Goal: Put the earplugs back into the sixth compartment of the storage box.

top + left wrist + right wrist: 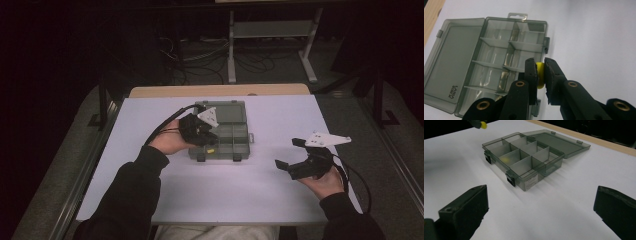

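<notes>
Left gripper view: my left gripper [540, 72] pinches small yellow round piece [539, 75] over clear grey compartment box [499, 65]; right gripper [541, 215] wide, holding nothing.

We see a small bright-yellow plastic piece [539, 75] against the matt black foam pads of the left gripper [540, 72], whose arms carry brass-coloured rivets. The compartment box of smoky grey-green translucent plastic [499, 62] has paler grey dividers and a small white label on its front. Our right gripper [295, 156] is black with a white plate on top. The table [280, 120] is plain pale lavender-white, edged with light tan wood.
</notes>
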